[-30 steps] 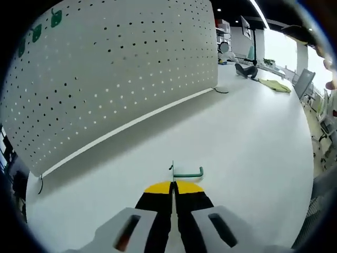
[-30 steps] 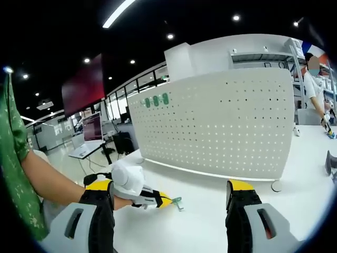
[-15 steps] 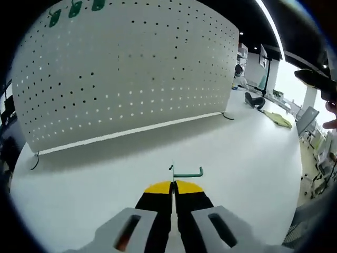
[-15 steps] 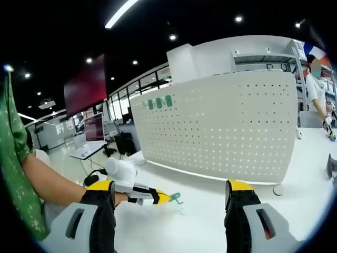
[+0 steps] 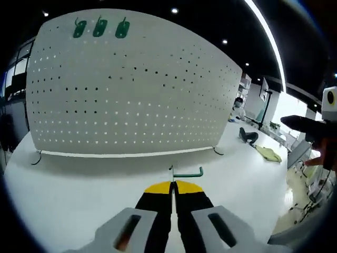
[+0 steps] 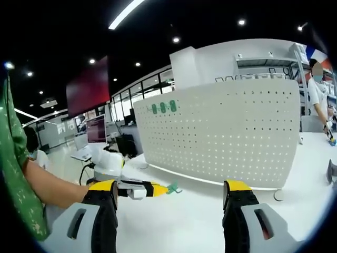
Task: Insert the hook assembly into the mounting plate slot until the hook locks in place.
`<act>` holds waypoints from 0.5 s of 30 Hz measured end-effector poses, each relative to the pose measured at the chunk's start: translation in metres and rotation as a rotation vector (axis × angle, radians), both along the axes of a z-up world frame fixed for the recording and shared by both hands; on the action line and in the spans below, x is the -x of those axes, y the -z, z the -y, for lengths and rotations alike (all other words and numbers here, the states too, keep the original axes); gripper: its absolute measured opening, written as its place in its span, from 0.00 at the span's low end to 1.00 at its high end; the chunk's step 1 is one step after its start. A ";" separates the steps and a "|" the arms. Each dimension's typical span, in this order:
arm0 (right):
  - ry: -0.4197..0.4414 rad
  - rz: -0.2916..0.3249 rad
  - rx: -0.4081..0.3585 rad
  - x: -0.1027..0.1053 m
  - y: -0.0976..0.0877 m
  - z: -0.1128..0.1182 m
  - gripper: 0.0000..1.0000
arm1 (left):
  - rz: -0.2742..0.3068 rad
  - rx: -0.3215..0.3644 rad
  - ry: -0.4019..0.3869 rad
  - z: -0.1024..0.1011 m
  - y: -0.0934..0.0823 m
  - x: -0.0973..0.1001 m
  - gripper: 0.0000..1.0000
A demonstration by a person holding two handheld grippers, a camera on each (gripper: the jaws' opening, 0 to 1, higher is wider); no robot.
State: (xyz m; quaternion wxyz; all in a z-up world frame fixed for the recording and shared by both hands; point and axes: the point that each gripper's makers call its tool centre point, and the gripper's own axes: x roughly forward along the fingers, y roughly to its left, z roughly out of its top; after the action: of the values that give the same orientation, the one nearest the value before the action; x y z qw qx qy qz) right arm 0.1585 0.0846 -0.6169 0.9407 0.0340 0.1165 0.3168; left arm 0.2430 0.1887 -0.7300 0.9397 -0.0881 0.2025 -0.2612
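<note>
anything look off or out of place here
Nothing stands out. The pegboard stands upright on the table, three green hooks hang in a neat row near its top, and the left gripper holds a green hook.

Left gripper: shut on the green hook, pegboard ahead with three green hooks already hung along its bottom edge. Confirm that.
Not quite. The left gripper is shut on the green hook, but the three hung hooks sit along the top edge of the pegboard, as the left gripper view shows.

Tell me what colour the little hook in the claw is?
Green. The hook shows best in the left gripper view, pinched in the left claw.
</note>
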 end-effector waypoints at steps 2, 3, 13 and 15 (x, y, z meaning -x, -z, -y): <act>-0.004 0.004 -0.001 0.000 -0.003 -0.002 0.82 | 0.017 0.028 -0.005 -0.001 -0.011 0.003 0.01; -0.006 0.010 -0.002 -0.001 -0.005 -0.003 0.81 | 0.025 0.030 -0.005 -0.002 -0.015 0.004 0.01; -0.030 0.042 -0.003 -0.004 -0.020 -0.017 0.79 | 0.116 0.113 -0.009 -0.006 -0.062 0.013 0.01; -0.032 0.044 -0.009 -0.005 -0.023 -0.019 0.77 | 0.139 0.122 -0.008 -0.007 -0.072 0.016 0.01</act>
State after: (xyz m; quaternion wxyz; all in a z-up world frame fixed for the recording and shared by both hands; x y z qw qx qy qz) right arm 0.1636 0.1039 -0.5937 0.9376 0.0294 0.0951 0.3331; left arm 0.2270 0.1957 -0.6582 0.9454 -0.1276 0.1203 -0.2748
